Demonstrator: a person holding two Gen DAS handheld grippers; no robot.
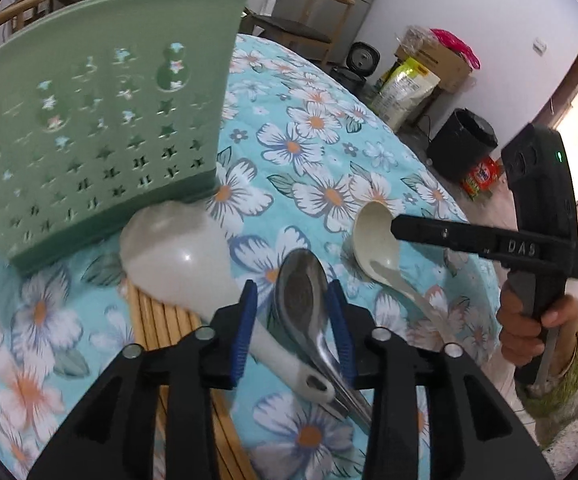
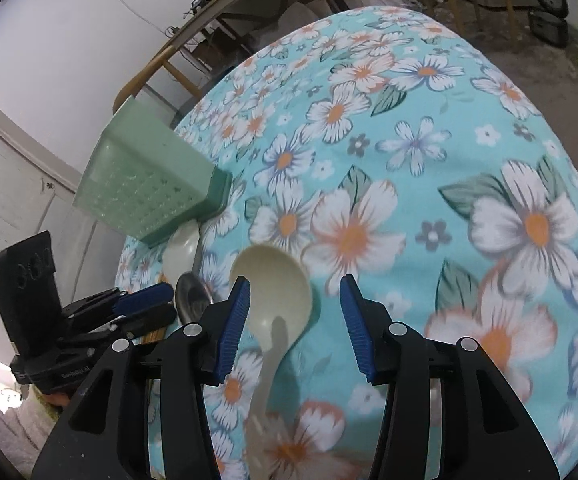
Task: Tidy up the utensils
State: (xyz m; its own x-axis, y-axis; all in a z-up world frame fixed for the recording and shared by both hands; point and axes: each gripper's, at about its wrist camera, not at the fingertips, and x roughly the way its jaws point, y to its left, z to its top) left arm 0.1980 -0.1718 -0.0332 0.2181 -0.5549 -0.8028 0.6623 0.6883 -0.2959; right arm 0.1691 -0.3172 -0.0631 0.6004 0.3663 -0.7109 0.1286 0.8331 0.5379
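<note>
In the left wrist view, the left gripper [image 1: 292,322] is hanging with jaws parted around a steel spoon [image 1: 303,284] at lower centre, pads clear of it; a translucent rice paddle [image 1: 177,256] is lying just left, near the green utensil holder [image 1: 101,120] at upper left. The spoon looks stiff and slippery, best taken at the neck.

In the right wrist view, the right gripper [image 2: 293,324] is standing open over a cream ladle [image 2: 275,292] at centre, gripping nothing; this likely light plastic suits a handle grip.

A glossy metal spoon [image 1: 301,280] lies beside a frosted, translucent plastic rice paddle [image 1: 177,252] and a matt cream plastic ladle [image 2: 273,292] on a soft floral cloth [image 2: 429,184]; a perforated matt green plastic holder [image 1: 101,120] stands near pale wooden chopsticks [image 1: 165,320].
</note>
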